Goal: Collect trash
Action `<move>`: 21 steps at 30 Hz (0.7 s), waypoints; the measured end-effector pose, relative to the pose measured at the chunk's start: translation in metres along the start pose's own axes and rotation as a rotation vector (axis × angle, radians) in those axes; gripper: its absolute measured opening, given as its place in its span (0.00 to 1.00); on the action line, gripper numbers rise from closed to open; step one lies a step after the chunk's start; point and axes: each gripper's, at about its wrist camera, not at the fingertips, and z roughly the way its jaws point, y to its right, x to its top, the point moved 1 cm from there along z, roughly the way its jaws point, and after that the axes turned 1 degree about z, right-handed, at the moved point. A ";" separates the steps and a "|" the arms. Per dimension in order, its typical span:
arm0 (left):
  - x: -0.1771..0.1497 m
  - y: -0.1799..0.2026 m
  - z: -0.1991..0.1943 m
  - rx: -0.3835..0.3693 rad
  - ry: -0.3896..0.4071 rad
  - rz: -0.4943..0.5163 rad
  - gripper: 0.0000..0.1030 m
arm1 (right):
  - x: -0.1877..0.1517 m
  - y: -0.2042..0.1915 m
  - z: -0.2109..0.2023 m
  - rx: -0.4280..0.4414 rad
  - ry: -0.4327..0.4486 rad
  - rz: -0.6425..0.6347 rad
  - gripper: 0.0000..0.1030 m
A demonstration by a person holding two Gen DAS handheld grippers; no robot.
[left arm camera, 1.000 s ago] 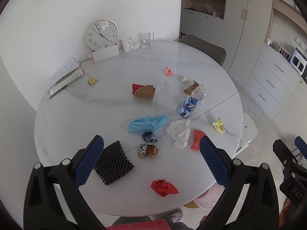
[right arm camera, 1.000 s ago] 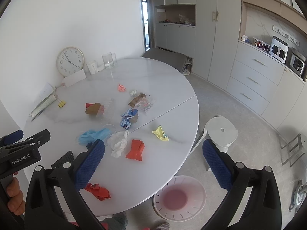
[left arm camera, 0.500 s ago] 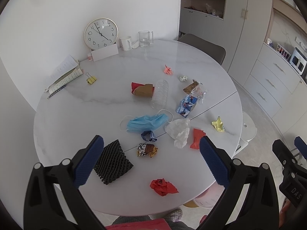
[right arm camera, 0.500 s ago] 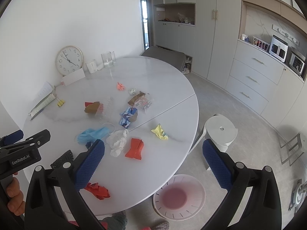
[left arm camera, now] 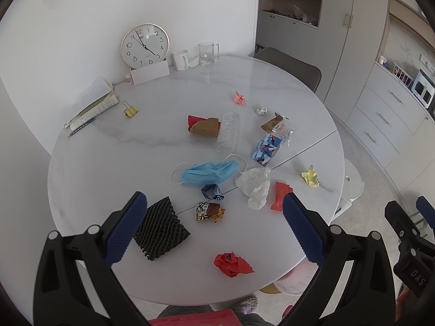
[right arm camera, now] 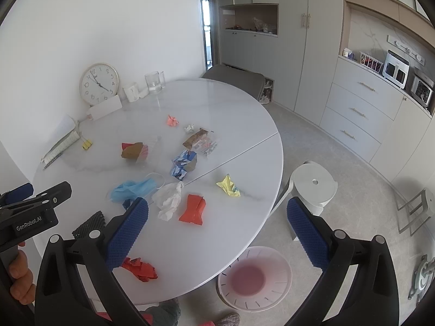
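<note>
**Far side of the table, well beyond the jaws**

Straight out past the open jaws of the left gripper [left arm camera: 213, 199], at the marble table's [left arm camera: 108, 157] far edge: a round clock [left arm camera: 145, 45] leaning on the wall; a white card [left arm camera: 149, 73] propped against it; just right of that, a white mug [left arm camera: 180, 59] and a glass mug [left arm camera: 207, 53]; off to the left, papers [left arm camera: 92, 103] and a yellow binder clip [left arm camera: 131, 110]; a grey chair [left arm camera: 288, 66] behind. Just beyond the right jaw of the right gripper [right arm camera: 217, 203], a white stool [right arm camera: 315, 187]; drawers [right arm camera: 361, 111] further out.

Both wrist views look down from above the near edge of the table [left arm camera: 81, 163]; the right faces further right, sharing the trash-strewn tabletop.
</note>
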 end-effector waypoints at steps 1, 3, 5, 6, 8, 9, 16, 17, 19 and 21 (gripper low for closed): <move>0.000 0.000 0.000 0.001 0.002 0.000 0.93 | 0.000 0.000 0.000 -0.001 0.000 -0.001 0.98; 0.000 0.000 0.000 0.000 0.002 0.000 0.93 | 0.000 0.000 0.000 -0.002 0.000 -0.001 0.98; 0.000 -0.001 0.000 0.000 0.001 0.002 0.93 | -0.001 0.000 -0.001 -0.002 0.001 0.000 0.98; 0.000 -0.001 0.000 -0.001 0.001 0.001 0.93 | -0.001 -0.001 0.000 -0.003 0.000 0.000 0.98; -0.001 -0.001 0.001 -0.001 0.000 0.000 0.93 | -0.001 -0.001 -0.001 -0.002 0.000 0.001 0.98; -0.001 -0.001 0.001 -0.001 0.001 0.000 0.93 | -0.002 -0.001 -0.002 -0.002 0.001 0.000 0.98; -0.002 -0.001 0.001 0.000 0.000 -0.002 0.93 | -0.001 -0.002 -0.002 -0.002 -0.001 -0.003 0.98; -0.002 -0.001 0.001 0.000 0.001 -0.002 0.93 | -0.001 -0.002 -0.002 -0.001 -0.001 -0.003 0.98; -0.002 -0.001 0.002 -0.001 -0.001 -0.002 0.93 | -0.001 -0.002 -0.001 -0.002 -0.002 -0.003 0.98; -0.002 -0.001 0.002 -0.001 -0.002 -0.002 0.93 | -0.001 -0.002 -0.001 -0.001 -0.002 -0.004 0.98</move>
